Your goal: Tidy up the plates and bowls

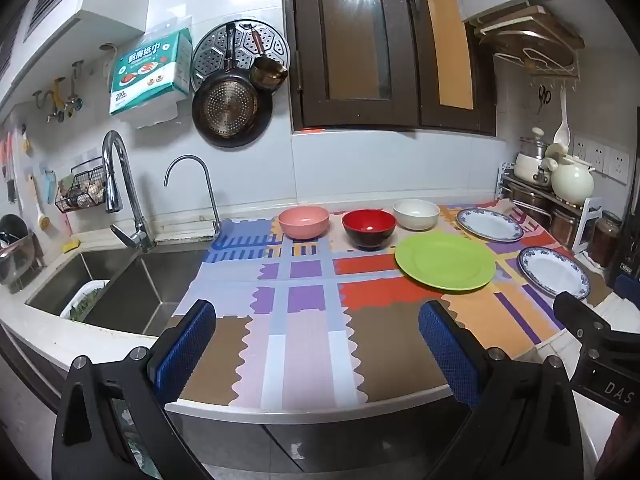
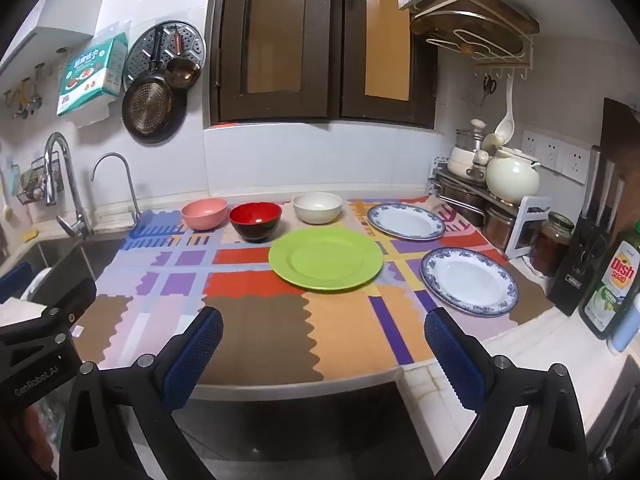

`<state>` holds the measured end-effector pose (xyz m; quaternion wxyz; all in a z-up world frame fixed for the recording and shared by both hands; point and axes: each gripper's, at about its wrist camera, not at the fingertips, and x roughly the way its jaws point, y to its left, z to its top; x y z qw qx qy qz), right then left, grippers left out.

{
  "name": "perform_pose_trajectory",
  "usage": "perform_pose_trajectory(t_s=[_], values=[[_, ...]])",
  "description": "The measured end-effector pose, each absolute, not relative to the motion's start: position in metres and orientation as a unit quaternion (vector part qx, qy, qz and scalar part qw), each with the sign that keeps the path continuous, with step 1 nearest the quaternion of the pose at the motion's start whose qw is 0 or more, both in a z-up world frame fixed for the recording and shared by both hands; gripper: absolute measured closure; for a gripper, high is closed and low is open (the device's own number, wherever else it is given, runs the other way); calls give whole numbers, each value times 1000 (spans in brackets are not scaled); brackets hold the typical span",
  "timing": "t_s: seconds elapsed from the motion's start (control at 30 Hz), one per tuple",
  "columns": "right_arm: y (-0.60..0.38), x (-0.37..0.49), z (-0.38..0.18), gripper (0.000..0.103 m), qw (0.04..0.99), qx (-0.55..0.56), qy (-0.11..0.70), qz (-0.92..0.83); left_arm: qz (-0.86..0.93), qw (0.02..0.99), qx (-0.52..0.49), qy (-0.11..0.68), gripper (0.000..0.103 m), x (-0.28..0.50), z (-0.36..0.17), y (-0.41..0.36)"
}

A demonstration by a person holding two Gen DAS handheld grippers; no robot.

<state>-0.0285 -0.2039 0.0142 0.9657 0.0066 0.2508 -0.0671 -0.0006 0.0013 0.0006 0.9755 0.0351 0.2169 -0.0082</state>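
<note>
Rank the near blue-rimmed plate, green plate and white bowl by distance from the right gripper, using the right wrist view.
From the right gripper:
1. Near blue-rimmed plate, front right.
2. Green plate, centre; close to the first, but slightly farther.
3. White bowl, back row, clearly farthest.

a home kitchen. a steel sink (image 1: 132,280) with two chrome faucets (image 1: 120,184) fills the left of the frame; on the tiled wall above hang a frying pan (image 1: 228,108), a perforated steamer tray (image 1: 240,46) and a pack of kitchen paper (image 1: 150,70). at the right edge stand cream pots (image 2: 512,176) on a rack, wall sockets (image 2: 556,156), a knife block (image 2: 588,248) and a dish soap bottle (image 2: 614,280). bowls and plates sit on a patterned mat (image 2: 260,320) on the counter.
</note>
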Motion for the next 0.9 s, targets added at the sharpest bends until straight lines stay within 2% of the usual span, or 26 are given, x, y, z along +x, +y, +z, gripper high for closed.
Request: perform_pose_trajectory(t_s=[0.9], values=[[-211, -31, 15, 1, 965, 8, 253, -61, -12, 974, 33, 223, 0, 1, 4, -7]])
